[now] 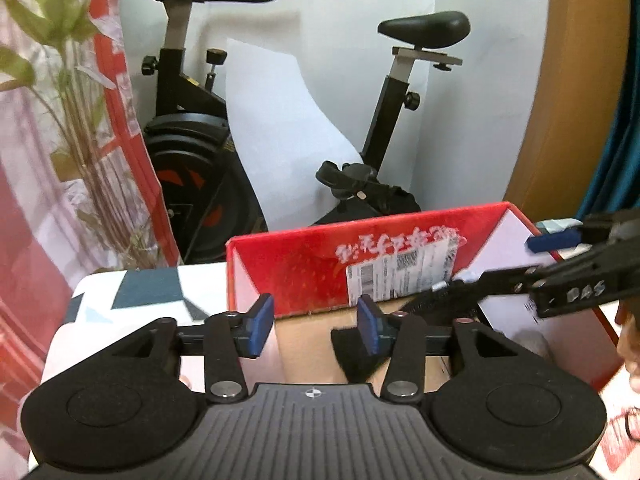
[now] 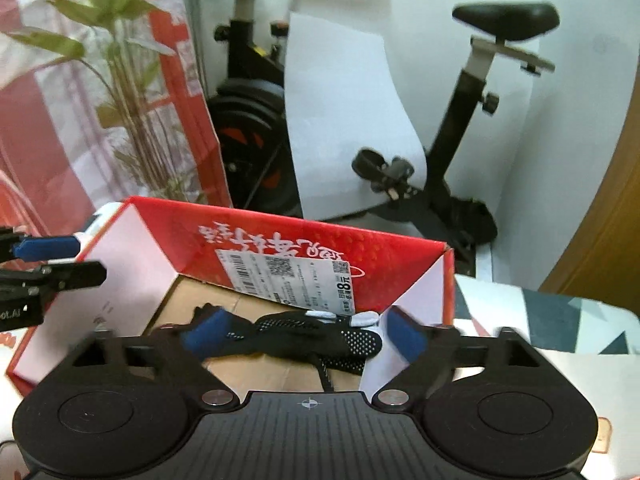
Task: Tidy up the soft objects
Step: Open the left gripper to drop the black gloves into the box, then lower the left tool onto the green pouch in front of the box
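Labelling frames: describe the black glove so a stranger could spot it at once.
Find the red cardboard box in front of the exercise bike. On its brown floor lies the black glove, just beyond the open right gripper. It is the only thing there covered in small white dots, with a white piece beside it.

Even indoor light, soft shadows, slight motion blur (worst at edges), fisheye bending, dark corners

Ahead of the blue-padded black right gripper (image 2: 304, 336) lies a black sock (image 2: 320, 340) with white dots, inside a red box (image 2: 280, 232) with white lettering.
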### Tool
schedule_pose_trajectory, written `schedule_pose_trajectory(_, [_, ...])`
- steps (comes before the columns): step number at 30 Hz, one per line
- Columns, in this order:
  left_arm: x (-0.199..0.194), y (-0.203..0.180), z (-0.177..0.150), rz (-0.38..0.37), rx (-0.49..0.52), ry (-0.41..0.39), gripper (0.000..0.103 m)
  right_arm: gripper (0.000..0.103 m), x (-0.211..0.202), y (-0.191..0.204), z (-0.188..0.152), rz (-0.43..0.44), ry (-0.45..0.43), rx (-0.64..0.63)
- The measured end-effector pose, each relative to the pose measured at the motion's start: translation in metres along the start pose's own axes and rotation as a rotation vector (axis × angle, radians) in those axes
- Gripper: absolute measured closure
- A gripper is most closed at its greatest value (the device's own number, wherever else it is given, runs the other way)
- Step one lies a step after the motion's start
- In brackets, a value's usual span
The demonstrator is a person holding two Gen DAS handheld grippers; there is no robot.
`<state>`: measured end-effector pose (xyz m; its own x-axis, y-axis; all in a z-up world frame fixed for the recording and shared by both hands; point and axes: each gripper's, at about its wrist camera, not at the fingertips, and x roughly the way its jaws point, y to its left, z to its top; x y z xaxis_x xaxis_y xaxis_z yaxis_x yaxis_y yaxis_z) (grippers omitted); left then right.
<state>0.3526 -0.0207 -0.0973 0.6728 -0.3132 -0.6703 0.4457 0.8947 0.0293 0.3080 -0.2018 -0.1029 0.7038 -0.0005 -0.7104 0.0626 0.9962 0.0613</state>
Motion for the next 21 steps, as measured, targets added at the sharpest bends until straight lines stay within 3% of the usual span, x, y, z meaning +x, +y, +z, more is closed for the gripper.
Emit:
schedule_pose_trajectory(5, [-0.043, 0.005, -0.027, -0.02, 0.03, -0.042, 0.03, 0.001, -0.043, 0.006, -0.022, 0.025, -0.071, -0.013])
schedule_pose_trajectory(11, [-0.09, 0.017, -0.062, -0.023, 0.006, -0.05, 0.015, 0.0, -0.083, 0.003, -0.061, 0.085, -0.111, 0.063])
schedule_pose_trajectory(17, [-0.112, 0.017, -0.105, -0.052, -0.039, -0.01, 0.014, 0.0, -0.101, 0.015, -0.113, 0.088, -0.101, 0.068])
schedule_pose_trajectory(19, [-0.113, 0.017, -0.118, -0.044, -0.057, 0.009, 0.014, 0.0, -0.109, 0.024, -0.133, 0.061, -0.151, 0.024])
schedule_pose_trajectory(21, [-0.113, 0.017, -0.128, -0.042, -0.086, 0.021, 0.014, 0.0, -0.109, 0.03, -0.147, 0.083, -0.116, 0.009])
